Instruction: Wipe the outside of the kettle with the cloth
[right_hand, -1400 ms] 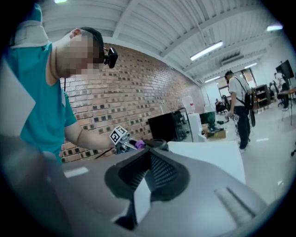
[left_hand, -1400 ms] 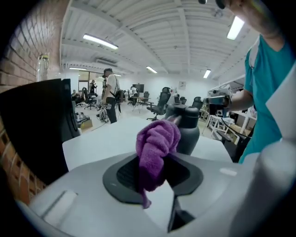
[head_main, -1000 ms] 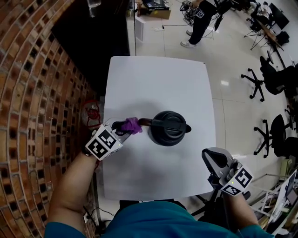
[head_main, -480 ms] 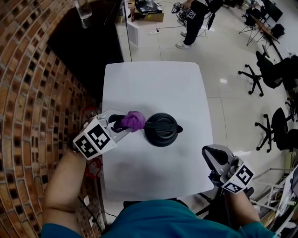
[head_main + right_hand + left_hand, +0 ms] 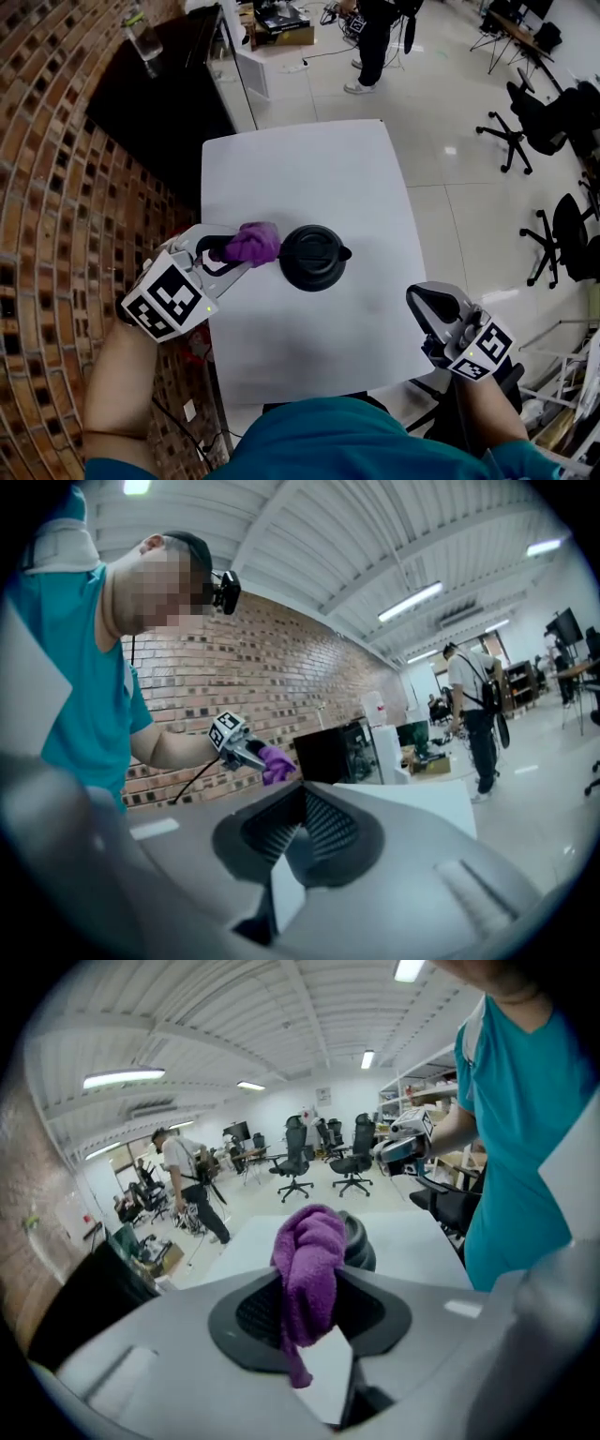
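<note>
The black kettle (image 5: 314,256) stands mid-table, seen from above, with its spout to the right. My left gripper (image 5: 234,249) is shut on a purple cloth (image 5: 251,243), which lies against the kettle's left side. In the left gripper view the cloth (image 5: 307,1265) bulges up between the jaws of the left gripper (image 5: 305,1312) and hides most of the kettle (image 5: 363,1244) behind it. My right gripper (image 5: 433,314) hovers off the table's front right corner, shut with nothing in it. The right gripper view shows its ridged pads (image 5: 323,827) meeting, with the cloth (image 5: 277,763) far off.
The white table (image 5: 300,159) stands beside a brick wall (image 5: 56,187) on the left. A black cabinet (image 5: 159,103) is behind it. Office chairs (image 5: 539,122) stand on the tiled floor at right. A person (image 5: 375,37) stands beyond the table.
My left gripper has lifted and drawn back toward me with the cloth, which now sits against the kettle's left side. The right gripper has barely moved.
</note>
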Demonstrator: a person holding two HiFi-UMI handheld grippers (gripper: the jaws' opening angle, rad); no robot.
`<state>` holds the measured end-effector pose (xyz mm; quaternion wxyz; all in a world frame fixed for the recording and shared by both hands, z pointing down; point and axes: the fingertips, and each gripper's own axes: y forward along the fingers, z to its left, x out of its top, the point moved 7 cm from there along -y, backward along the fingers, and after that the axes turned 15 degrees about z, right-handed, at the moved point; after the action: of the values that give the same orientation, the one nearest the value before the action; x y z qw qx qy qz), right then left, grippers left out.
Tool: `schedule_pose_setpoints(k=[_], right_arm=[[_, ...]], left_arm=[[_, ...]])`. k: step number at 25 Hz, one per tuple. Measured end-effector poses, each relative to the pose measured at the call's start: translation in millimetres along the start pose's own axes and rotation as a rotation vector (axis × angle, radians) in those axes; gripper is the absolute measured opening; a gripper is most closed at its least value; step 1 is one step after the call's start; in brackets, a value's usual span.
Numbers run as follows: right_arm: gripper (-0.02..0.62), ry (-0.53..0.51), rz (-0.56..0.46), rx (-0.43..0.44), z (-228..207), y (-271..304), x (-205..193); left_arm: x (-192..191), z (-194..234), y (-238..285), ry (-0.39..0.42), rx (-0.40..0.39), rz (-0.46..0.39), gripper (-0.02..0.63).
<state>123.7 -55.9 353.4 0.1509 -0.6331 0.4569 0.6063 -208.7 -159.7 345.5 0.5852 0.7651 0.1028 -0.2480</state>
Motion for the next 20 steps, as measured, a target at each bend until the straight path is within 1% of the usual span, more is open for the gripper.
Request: schedule_pose_setpoints(k=[2,5,8,11,14,17,18,20], right_arm=[[0.003,0.004,-0.019,-0.007,-1,-6,1],[0.003,0.006,-0.044,-0.013,-1,-16,1],[0.003,0.015,-0.061,-0.022,-4,-25,-3],[0.003,0.030,-0.079,-0.030,-7,-34,-9],[0.003,0.040,-0.092,-0.039,-11,-44,-13],[0.003,0.045,-0.109,-0.055,-17,-55,-16],[0.003,0.045,-0.116,-0.059,-18,-58,-16],[0.003,0.041,-0.130,-0.068,-20,-63,-15]], left_arm=[[31,-3,3,0.063,-0.019,0.032,0.118],[64,-16,27,0.165,-0.083,0.123,0.118],[80,-33,52,0.239,-0.164,0.240,0.118],[85,-41,62,0.314,-0.216,0.369,0.118],[78,-40,51,0.341,-0.251,0.464,0.118],[61,-42,37,0.341,-0.286,0.542,0.118],[59,-40,33,0.332,-0.285,0.550,0.121],[68,-27,27,0.300,-0.253,0.532,0.121]])
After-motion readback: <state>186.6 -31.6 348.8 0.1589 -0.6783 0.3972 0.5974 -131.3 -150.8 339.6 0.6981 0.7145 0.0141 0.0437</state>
